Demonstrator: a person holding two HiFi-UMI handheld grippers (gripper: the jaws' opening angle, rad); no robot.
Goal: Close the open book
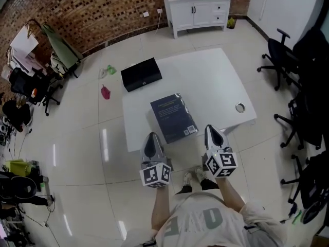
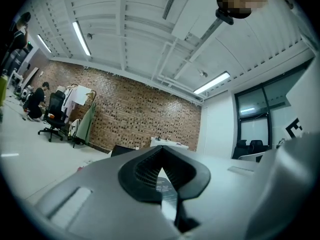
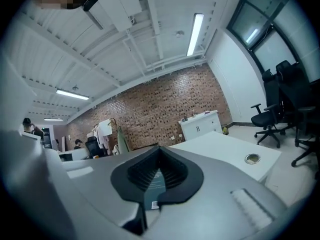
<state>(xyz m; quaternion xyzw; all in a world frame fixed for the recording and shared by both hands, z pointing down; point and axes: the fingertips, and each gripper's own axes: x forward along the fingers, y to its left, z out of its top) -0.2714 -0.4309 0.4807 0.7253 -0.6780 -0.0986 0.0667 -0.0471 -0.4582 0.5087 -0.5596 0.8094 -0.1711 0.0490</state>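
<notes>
A dark blue book (image 1: 173,118) lies shut and flat on the white table (image 1: 216,76), back cover up with a barcode near its front corner. My left gripper (image 1: 151,139) hovers at the table's front edge just left of the book, jaws together and holding nothing. At the book's front right, my right gripper (image 1: 211,132) is also shut and empty. In the left gripper view the closed jaws (image 2: 161,150) fill the frame, and a sliver of the book (image 2: 166,188) shows between the pads. The right gripper view shows the same shut jaws (image 3: 160,150) and the book (image 3: 155,183).
A black box (image 1: 141,74) sits at the table's far left corner. There is a round cable hole (image 1: 240,107) near the table's right edge. A white cabinet (image 1: 195,9) stands by the brick wall. Office chairs (image 1: 281,59) crowd the right side, more chairs and clutter (image 1: 31,81) the left.
</notes>
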